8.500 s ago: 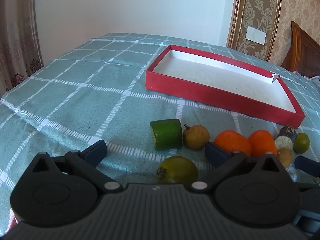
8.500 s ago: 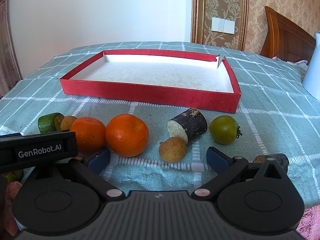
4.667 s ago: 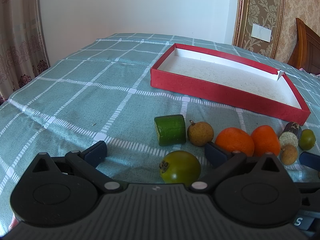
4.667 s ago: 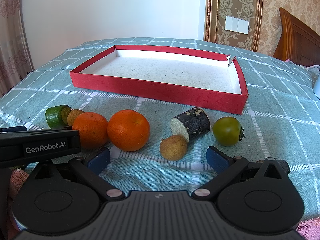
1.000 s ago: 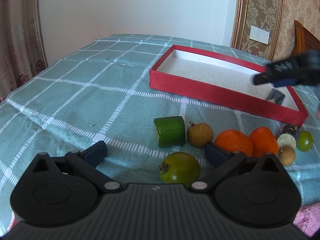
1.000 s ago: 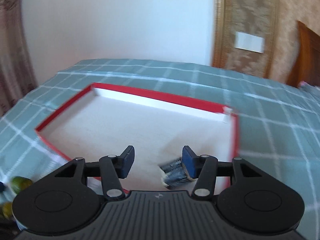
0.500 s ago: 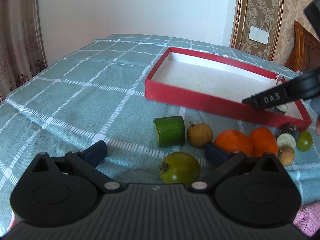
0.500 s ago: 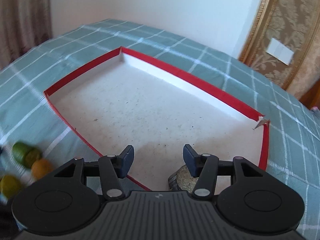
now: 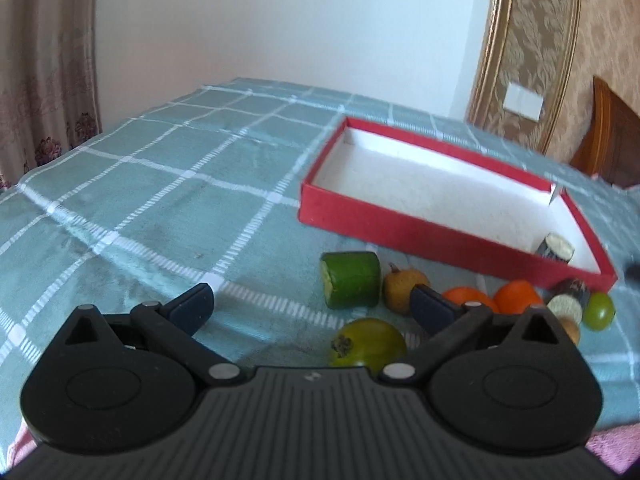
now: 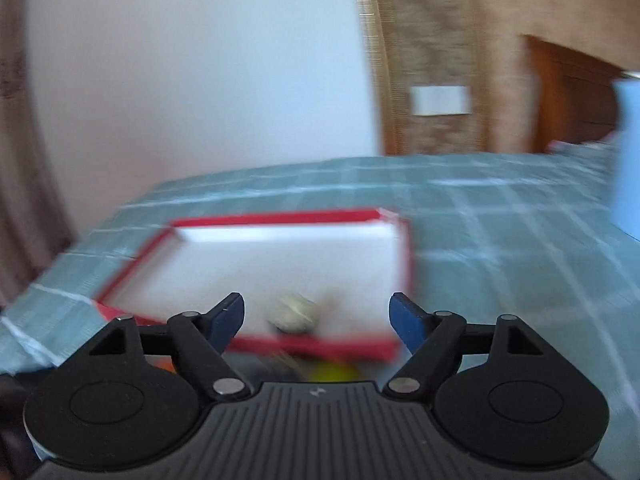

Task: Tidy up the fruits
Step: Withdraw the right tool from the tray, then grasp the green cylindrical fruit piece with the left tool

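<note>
We hold 2 tools over a bed with a green checked cover [image 9: 168, 184]. The right tool [image 10: 318, 314] has just been opening its jaws, and they now stand wide apart with nothing between the pads. Just ahead of it, inside the red tray [image 10: 320, 345] near the front wall, lies the dark cut piece with a pale end [image 10: 296, 312]; this view is blurred, so we cannot tell more about it. In the left view the same piece [image 9: 556, 246] sits in the tray's near right corner.

The left tool [image 9: 310, 306] is open and empty. Directly ahead of it, close to its right finger, lies a green round fruit [image 9: 368, 344]. A little further ahead are a green cut cylinder [image 9: 352, 280] and a small brown fruit [image 9: 402, 288], and to the right of the tool we see 2 oranges [image 9: 516, 296], another dark cut piece [image 9: 566, 300] and a small green fruit [image 9: 598, 310].

We judge that only 1 piece is in the tray and all the others are still on the bed, in front of the tray, so the task is at its beginning. The rest of the tray is bare.
</note>
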A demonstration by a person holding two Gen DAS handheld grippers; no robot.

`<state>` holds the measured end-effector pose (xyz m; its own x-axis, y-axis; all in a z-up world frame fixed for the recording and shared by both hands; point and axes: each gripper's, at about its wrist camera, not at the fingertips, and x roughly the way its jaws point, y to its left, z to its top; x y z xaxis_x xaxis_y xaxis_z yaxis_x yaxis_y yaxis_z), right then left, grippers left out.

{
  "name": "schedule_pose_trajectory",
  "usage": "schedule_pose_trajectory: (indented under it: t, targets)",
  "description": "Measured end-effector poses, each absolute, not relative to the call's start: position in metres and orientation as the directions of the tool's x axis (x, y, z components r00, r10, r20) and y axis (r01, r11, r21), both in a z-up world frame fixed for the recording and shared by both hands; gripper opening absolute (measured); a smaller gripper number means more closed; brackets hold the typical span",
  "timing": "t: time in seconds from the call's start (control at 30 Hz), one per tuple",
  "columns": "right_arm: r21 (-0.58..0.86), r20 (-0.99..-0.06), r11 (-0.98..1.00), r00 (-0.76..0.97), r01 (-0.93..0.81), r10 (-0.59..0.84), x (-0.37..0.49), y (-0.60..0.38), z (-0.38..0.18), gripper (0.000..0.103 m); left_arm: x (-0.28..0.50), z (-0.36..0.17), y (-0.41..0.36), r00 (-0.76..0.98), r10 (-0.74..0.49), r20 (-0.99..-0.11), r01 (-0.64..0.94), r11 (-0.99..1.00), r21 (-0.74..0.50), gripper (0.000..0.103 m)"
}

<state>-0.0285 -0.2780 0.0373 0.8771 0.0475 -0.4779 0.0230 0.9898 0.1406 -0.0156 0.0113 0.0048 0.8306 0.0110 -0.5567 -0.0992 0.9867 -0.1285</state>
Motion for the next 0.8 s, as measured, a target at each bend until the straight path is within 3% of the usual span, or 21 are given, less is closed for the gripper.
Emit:
schedule_pose_trajectory:
  t: [0.23,0.4,0.63,0.73,0.8]
  targets:
    - [0.150,-0.462,0.986,0.887,0.076,0.002,-0.059,-0.297,0.011,0.080,-0.058,0.026,0.018,0.902,-0.031,-0.431,-0.007,0.996,-0.086,0.103]
    - [0.209,-0.477,0.976,0.878,0.062,0.047,-0.058,-0.305,0.004,0.080,-0.080,0.029,0.015,0.912,0.056,-0.405,-0.046,0.998,0.035,0.103]
    - [0.319,-0.500,0.945,0.859,0.068,0.107,-0.053,-0.320,-0.003,0.081,-0.111,0.025,0.017,0.931,0.133,-0.340,-0.100,0.988,0.114,0.103]
    - [0.326,-0.500,0.943,0.858,0.065,0.114,-0.053,-0.321,-0.004,0.081,-0.117,0.022,0.017,0.931,0.135,-0.338,-0.089,0.985,0.148,0.100]
    - [0.335,-0.498,0.940,0.859,0.061,0.122,-0.054,-0.321,-0.004,0.081,-0.115,0.016,0.014,0.920,0.109,-0.376,-0.052,0.986,0.158,0.087]
